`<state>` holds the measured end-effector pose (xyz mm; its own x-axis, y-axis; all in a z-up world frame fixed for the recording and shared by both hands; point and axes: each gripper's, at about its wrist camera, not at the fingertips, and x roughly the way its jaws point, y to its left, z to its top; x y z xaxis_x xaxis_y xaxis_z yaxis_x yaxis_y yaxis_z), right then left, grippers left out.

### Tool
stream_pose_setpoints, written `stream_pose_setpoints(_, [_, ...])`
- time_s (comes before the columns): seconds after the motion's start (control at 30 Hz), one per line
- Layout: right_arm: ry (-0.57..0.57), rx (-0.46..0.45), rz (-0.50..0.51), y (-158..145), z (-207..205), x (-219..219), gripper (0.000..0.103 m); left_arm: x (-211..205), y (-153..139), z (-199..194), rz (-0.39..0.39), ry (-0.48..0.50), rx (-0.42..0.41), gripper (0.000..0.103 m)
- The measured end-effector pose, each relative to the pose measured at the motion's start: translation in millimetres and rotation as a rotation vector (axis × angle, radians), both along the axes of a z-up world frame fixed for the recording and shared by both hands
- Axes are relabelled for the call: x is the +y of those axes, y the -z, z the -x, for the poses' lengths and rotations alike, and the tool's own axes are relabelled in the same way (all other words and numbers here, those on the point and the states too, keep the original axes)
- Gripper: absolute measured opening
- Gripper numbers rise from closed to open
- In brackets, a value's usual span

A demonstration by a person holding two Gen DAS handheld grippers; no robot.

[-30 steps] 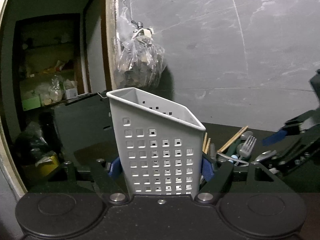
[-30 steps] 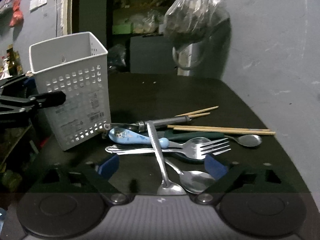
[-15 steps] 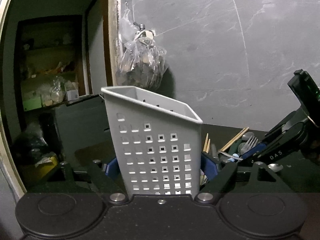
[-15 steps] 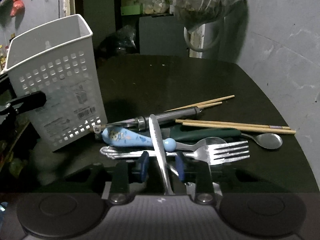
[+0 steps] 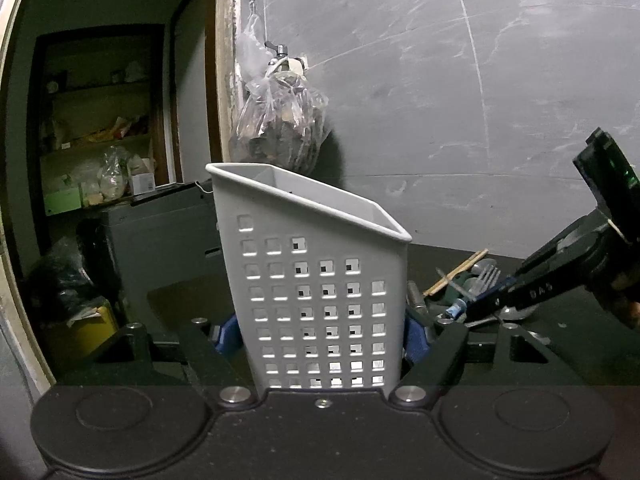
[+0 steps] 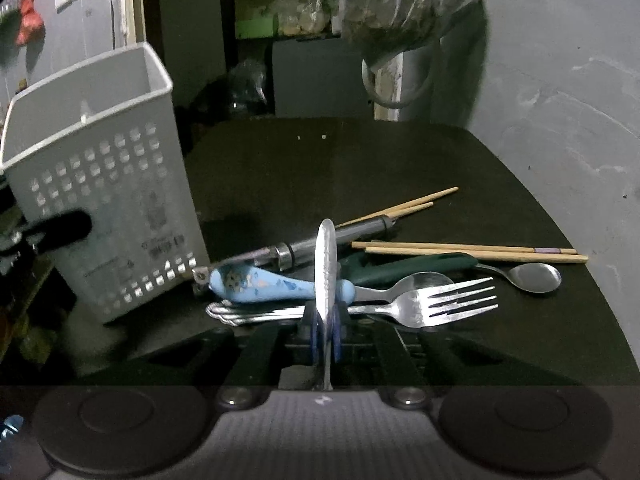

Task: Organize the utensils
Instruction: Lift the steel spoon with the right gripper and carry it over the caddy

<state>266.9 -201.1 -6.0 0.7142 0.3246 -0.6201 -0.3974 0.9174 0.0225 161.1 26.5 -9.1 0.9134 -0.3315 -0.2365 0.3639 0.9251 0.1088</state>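
- My left gripper (image 5: 320, 336) is clamping the white perforated caddy (image 5: 316, 280), standing on the dark counter (image 6: 320, 168).
- My right gripper (image 6: 327, 332), jaws just closing, is pinching a silver spoon handle (image 6: 325, 264) atop the utensil pile (image 6: 400, 280) beside it.

The dark surface (image 6: 320, 168) lies bare behind the heap of metal and wooden utensils (image 6: 400, 272), up to the grey wall (image 6: 560, 120). The white perforated plastic caddy (image 6: 104, 184) stands just left of the heap, its open top unobstructed. A hanging clear plastic bag (image 6: 400, 4) crowds the far corner.
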Motion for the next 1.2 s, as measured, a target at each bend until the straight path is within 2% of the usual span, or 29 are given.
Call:
stream_pose_setpoints(0.43, [0.058,-0.155,-0.190,-22,45,-31,0.008,-10,-1,39,0.009,-0.053,0.008,0.077])
stream_pose_setpoints(0.63, [0.038,-0.238,-0.215,-50,55,-31,0.006,-16,-3,50,0.023,-0.043,0.013,0.077])
stream_pose_setpoints(0.67, [0.032,-0.252,-0.215,-55,56,-30,0.001,-16,-3,51,0.024,-0.043,0.013,0.077])
stream_pose_setpoints(0.93, [0.004,-0.342,-0.197,-98,70,-9,0.001,-16,0,57,0.035,-0.047,0.020,0.077])
stream_pose_setpoints(1.1, [-0.037,-0.382,-0.225,-113,82,-2,0.001,-16,-1,58,0.037,-0.045,0.017,0.077])
stream_pose_setpoints(1.2, [-0.094,-0.441,-0.292,-131,97,0,0.001,-16,-1,57,0.036,-0.048,0.019,0.077])
